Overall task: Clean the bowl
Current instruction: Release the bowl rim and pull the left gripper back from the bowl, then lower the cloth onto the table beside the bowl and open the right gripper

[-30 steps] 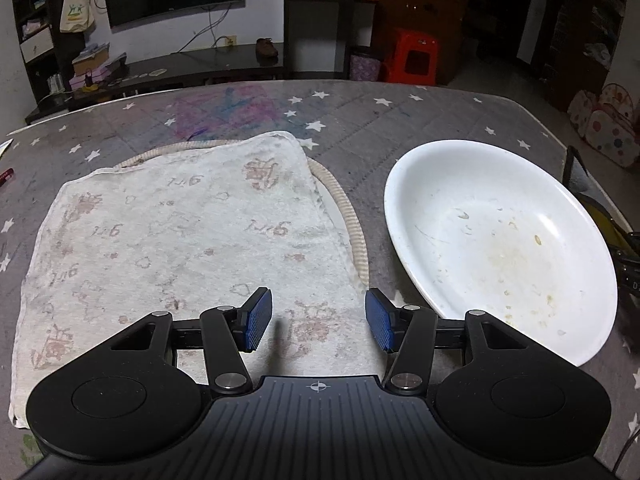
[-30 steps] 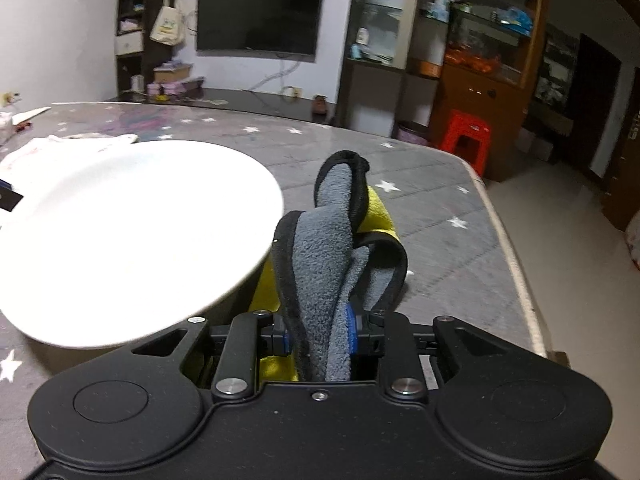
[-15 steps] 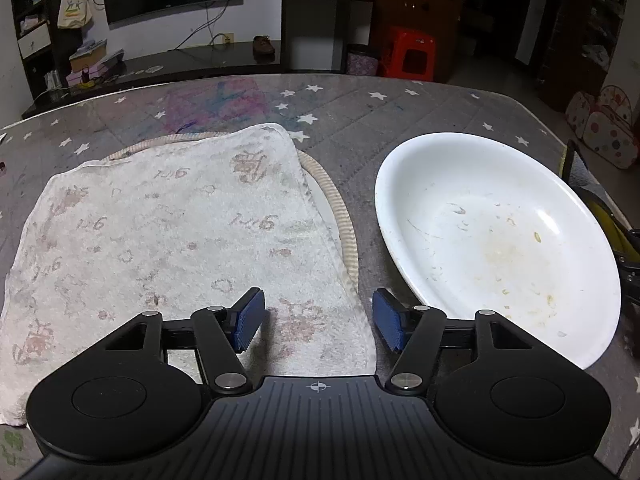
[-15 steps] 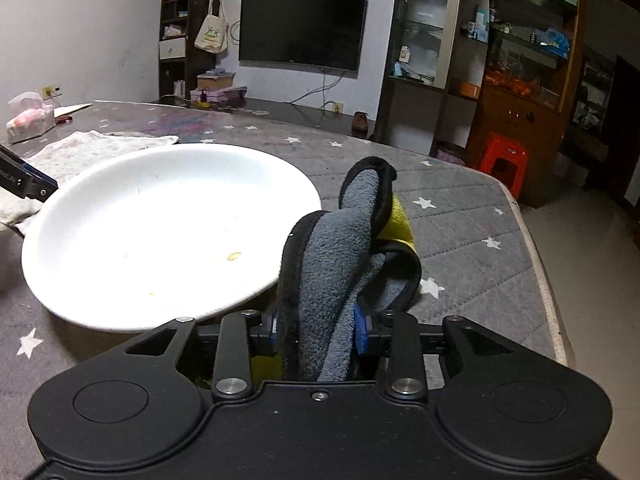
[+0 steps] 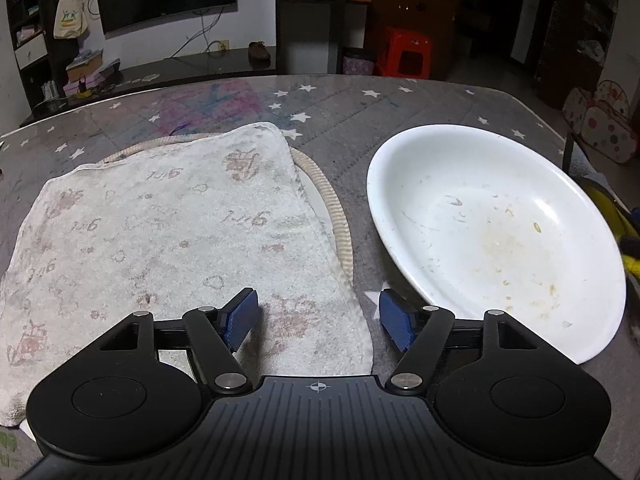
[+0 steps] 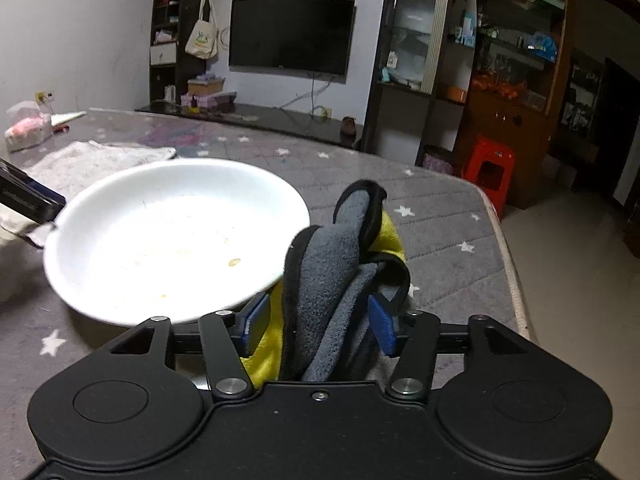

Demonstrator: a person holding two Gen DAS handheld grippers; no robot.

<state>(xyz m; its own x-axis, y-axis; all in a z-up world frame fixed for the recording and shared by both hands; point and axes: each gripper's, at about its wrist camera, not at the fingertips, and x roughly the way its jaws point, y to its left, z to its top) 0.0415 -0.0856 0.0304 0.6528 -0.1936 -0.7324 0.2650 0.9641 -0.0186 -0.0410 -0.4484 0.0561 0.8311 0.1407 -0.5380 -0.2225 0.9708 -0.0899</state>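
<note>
Bowl [image 5: 496,236]: white, shallow, sitting on the grey star-print desk [image 5: 352,108], its inside carrying yellowish smears and small food specks. Towel [image 5: 168,240]: pale, printed, lying flat just left of the bowl, covering a ribbed round mat [image 5: 340,224] whose edge is showing between them. Left tool [image 5: 318,316]: hovering low over the towel's near right corner, blue pads spread wide apart, gripping nothing; its right pad is sitting near the bowl's near rim. Right tool [image 6: 316,324]: positioned at the bowl's right side, pads parted with a grey-and-yellow cloth [image 6: 340,276] standing bunched between them; whether the pads are pressing the cloth is not discernible. Cloth is rising beside the bowl's rim in the right wrist view.
</note>
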